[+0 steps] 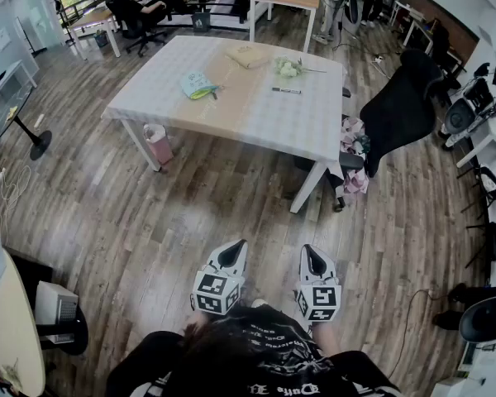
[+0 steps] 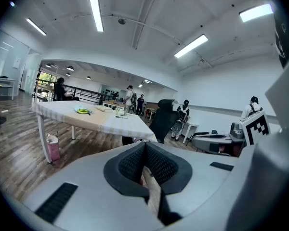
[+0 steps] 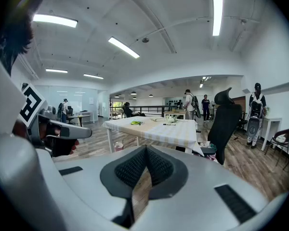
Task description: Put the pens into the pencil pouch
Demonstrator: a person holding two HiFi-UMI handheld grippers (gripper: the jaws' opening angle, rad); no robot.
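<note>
Left hand-held gripper (image 1: 235,246) and right hand-held gripper (image 1: 311,251) side by side close to body, tilted slightly down. Both sets of jaws pressed together, nothing held. Black pen (image 1: 285,90) lies on surface (image 1: 256,118), apart from pale blue pencil pouch (image 1: 197,84). Wide wooden floor (image 1: 190,213) between grippers and surface. Black chair (image 1: 405,110) at surface's right edge.

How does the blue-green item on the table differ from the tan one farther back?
Colour: the blue-green item is light blue with a yellow-green edge, while the tan item is plain beige, close to the table's own colour.
Place: the blue-green item lies toward the table's left side, and the tan item lies near the far edge, about mid-width.
Both lie flat on the table, untouched. From this far I cannot tell whether either is open.
</note>
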